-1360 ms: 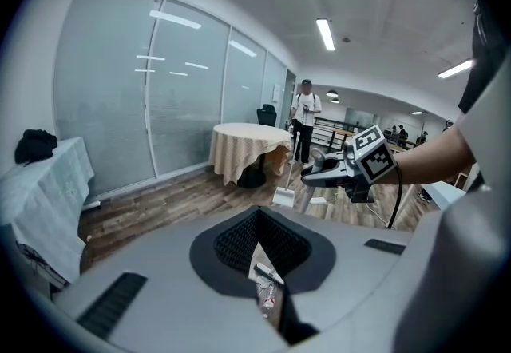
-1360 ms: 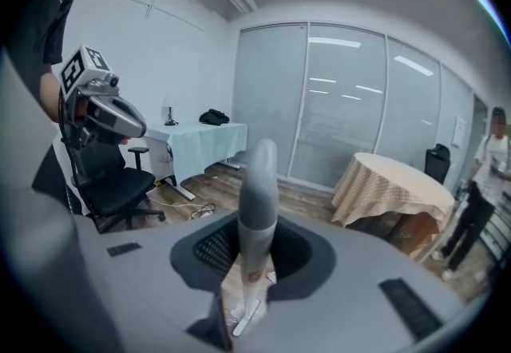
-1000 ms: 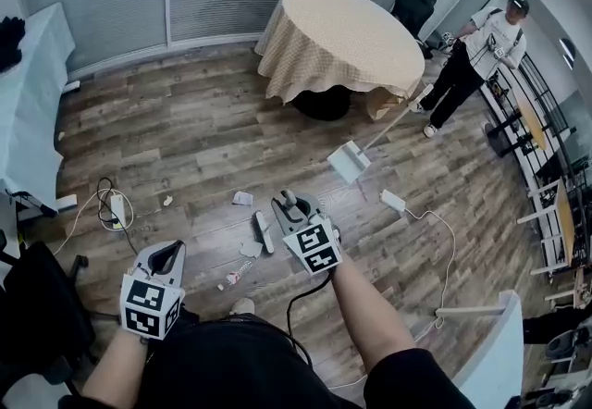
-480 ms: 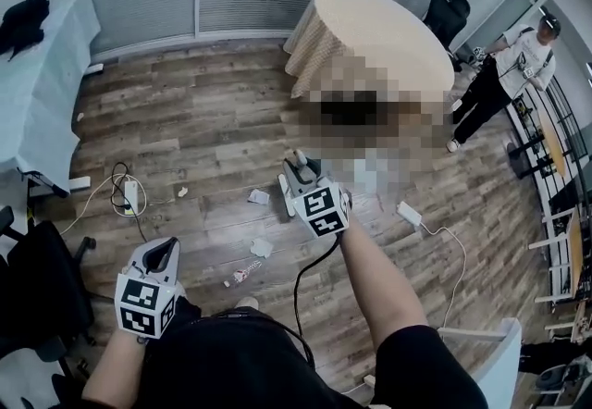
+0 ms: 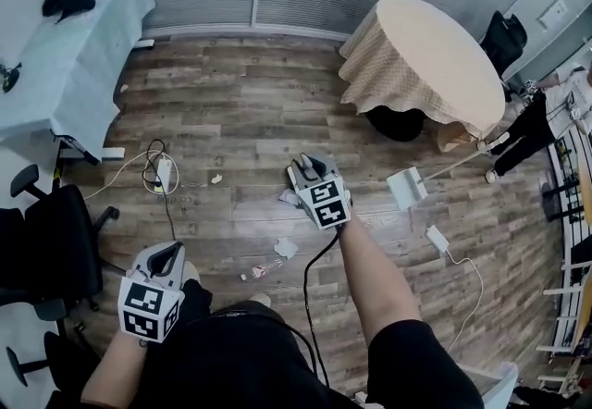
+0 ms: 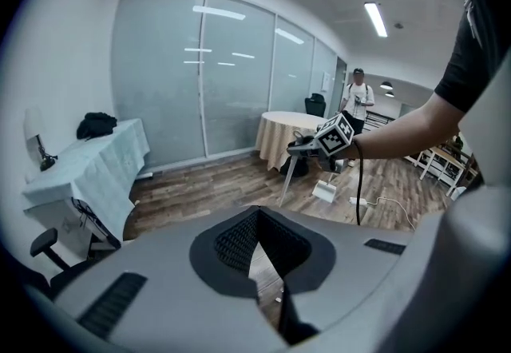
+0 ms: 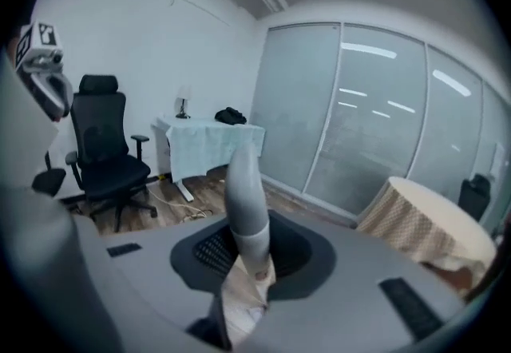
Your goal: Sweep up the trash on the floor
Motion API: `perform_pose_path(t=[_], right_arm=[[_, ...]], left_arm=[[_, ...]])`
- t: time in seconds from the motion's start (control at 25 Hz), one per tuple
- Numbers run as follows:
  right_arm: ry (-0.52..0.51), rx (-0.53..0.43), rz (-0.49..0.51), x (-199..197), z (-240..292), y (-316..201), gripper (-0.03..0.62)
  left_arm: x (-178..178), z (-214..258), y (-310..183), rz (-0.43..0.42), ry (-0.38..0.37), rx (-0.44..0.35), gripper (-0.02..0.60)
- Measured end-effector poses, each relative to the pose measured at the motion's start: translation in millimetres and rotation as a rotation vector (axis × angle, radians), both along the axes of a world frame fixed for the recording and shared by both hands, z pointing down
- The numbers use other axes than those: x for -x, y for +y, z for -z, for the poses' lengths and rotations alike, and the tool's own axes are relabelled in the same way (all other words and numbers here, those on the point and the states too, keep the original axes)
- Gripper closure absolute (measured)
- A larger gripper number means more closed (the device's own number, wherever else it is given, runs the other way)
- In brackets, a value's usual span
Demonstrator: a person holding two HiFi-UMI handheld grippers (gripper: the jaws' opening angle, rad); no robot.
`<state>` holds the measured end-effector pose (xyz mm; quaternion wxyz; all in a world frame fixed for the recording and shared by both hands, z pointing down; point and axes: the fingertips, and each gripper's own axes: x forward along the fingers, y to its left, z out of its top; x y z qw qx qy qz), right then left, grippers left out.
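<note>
My right gripper (image 5: 307, 160) is over the middle of the wooden floor, shut on a grey broom handle (image 7: 243, 200). The left gripper view shows that handle (image 6: 286, 182) slanting down from it; the broom head is hidden. My left gripper (image 5: 166, 254) hangs low at the left, shut and holding nothing. Scraps of paper (image 5: 286, 248) and a wrapper (image 5: 262, 268) lie on the floor between the grippers, with a smaller scrap (image 5: 215, 179) further left. A white dustpan (image 5: 406, 187) with a long handle stands to the right of my right gripper.
A round table with a tan cloth (image 5: 421, 55) stands at the back right. A long table under a pale blue cloth (image 5: 65, 46) is at the left, and a black office chair (image 5: 46, 250) is near me. A power strip with cables (image 5: 165, 171) lies left; a person (image 5: 532, 130) stands at the right.
My right gripper has moved forward with the broom handle, and the broom head seen earlier is now hidden. The head view has swung, so the room sits further right. The left gripper has barely moved.
</note>
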<state>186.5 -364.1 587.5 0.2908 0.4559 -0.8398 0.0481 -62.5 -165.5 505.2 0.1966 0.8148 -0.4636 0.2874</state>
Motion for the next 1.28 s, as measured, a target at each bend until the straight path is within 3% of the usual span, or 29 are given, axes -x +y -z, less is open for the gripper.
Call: perform_pose_path(t=[0.12, 0.36, 0.56, 0.88, 1.28], right_arm=[[-0.077, 0.04, 0.009, 20.1, -1.9, 1.5, 0.501], [-0.093, 0.085, 0.069, 51.9, -9.4, 31.6, 0.493], [-0.12, 0.111, 0.068, 66.5, -10.1, 53.0, 0.484], [-0.182, 0.155, 0.152, 95.4, 4.2, 95.0, 0.48], [-0.143, 0.218, 0.323, 121.8, 12.1, 156.7, 0.48]], left_arm=[[8.4, -2.0, -0.7, 0.018, 0.0, 0.003, 0.586], [18.3, -0.6, -9.1, 0.035, 0.024, -0.007, 0.586], [23.0, 1.5, -17.5, 0.023, 0.044, -0.018, 0.586], [21.5, -0.2, -22.7, -0.017, 0.067, -0.018, 0.586], [3.5, 0.5, -21.5, -0.091, 0.094, -0.029, 0.586]])
